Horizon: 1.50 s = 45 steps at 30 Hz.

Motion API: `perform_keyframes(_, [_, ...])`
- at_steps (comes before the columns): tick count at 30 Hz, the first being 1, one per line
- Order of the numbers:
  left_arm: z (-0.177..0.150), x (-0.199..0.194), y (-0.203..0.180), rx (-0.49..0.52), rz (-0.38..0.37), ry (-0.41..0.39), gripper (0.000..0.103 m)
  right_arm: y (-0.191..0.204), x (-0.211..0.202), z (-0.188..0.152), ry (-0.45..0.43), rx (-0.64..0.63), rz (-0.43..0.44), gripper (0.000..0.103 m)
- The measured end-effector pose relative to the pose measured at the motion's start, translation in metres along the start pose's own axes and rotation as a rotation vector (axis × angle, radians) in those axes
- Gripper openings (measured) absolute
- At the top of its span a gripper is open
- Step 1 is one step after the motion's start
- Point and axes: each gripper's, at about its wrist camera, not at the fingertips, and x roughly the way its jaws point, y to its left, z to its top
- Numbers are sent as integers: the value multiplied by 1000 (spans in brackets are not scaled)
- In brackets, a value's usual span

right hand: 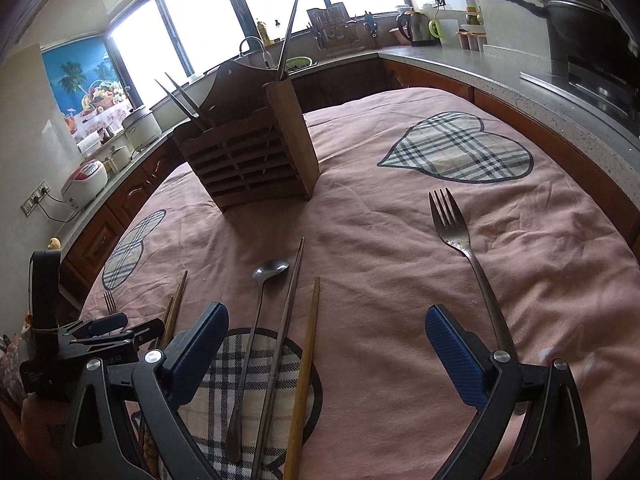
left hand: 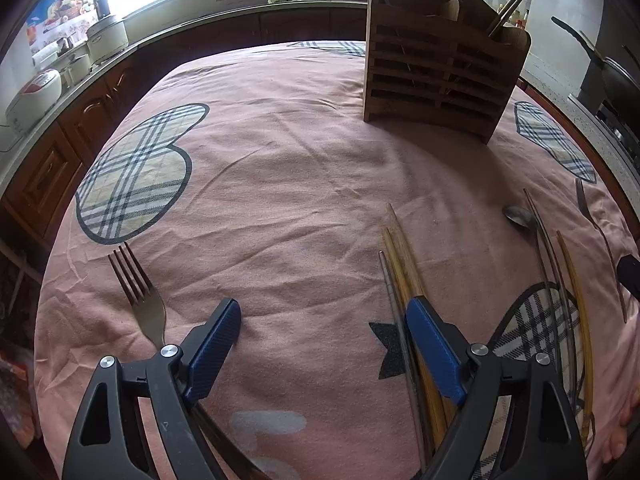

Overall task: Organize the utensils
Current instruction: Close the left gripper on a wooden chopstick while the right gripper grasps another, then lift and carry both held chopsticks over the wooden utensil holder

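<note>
A slatted wooden utensil holder [left hand: 440, 72] [right hand: 248, 148] stands at the far side of the pink cloth with chopsticks in it. My left gripper [left hand: 324, 306] is open over bare cloth, with nothing between its fingers. A fork [left hand: 140, 300] lies just left of it. Two wooden chopsticks [left hand: 400, 264] and a metal one [left hand: 390, 292] run under its right finger. My right gripper [right hand: 326, 320] is open low over a spoon [right hand: 272, 268], a metal chopstick [right hand: 288, 320] and a wooden chopstick [right hand: 308, 360]. A second fork [right hand: 452, 220] lies by its right finger.
The table cloth [left hand: 300, 160] has plaid heart patches. Kitchen counters [right hand: 500, 76] ring the table, with rice cookers [left hand: 36, 92] on the left and a pan [right hand: 580, 4] on the stove at right. The left gripper [right hand: 112, 328] shows at the left of the right wrist view.
</note>
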Motion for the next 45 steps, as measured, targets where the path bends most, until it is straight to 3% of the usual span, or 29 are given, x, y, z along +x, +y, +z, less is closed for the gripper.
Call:
perform_keyframes(6, [1, 6, 7, 13, -18, -3, 77, 9, 11, 4, 22, -45, -8, 96])
perform_keyframes(8, [2, 5, 3, 31, -31, -2, 67, 13, 15, 5, 31, -66, -13, 86])
perform_keyframes(10, [3, 4, -1, 49, -46, 2, 59, 16, 23, 6, 55, -84, -21, 67])
perform_keyframes(12, [5, 6, -4, 68, -36, 3, 57, 17, 32, 5, 85, -98, -31, 57])
perform_keyframes(15, [11, 10, -5, 70, -47, 3, 51, 17, 48, 3, 136, -115, -55, 46])
perform_keyframes(18, [14, 12, -7, 79, -52, 2, 42, 19, 53, 6, 133, -135, -76, 39])
perform_keyframes(23, [13, 13, -14, 102, -73, -8, 17, 27, 60, 10, 143, -185, -80, 28])
perform_keyframes(24, [12, 12, -15, 104, -82, -8, 14, 29, 61, 11, 146, -192, -73, 21])
perform_keyframes(25, [12, 12, -15, 99, -99, -6, 7, 30, 62, 10, 152, -196, -76, 8])
perform_keyframes(31, [8, 5, 13, -22, -254, 4, 6, 25, 54, 9, 158, -149, -22, 5])
perform_keyframes(45, [-2, -77, 30, -40, -289, -140, 4, 40, -7, 31, 29, -122, 78, 5])
